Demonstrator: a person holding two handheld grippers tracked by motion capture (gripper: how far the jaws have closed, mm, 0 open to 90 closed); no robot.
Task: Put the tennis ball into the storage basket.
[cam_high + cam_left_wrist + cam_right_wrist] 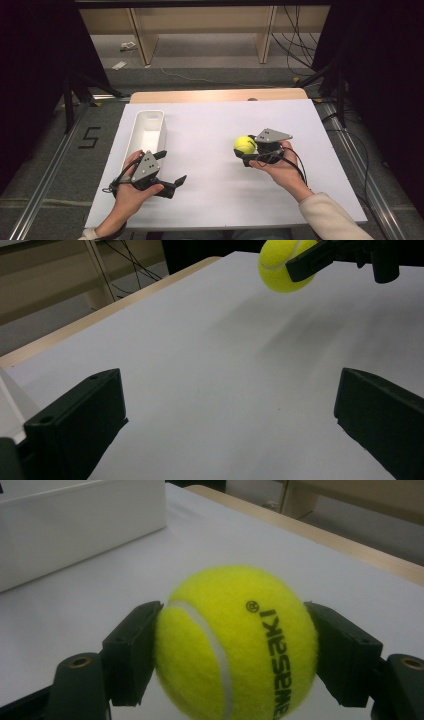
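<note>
Tennis ball [235, 642] could squirt out: round felt, pinched only at its sides, so a jerk or slack squeeze drops it & it rolls off the table [215, 200]. It sits between right gripper [248, 151] jaws, clamped, above the sheet. White bin [146, 131] well apart, w/ left gripper [172, 175] wide, empty.
</note>
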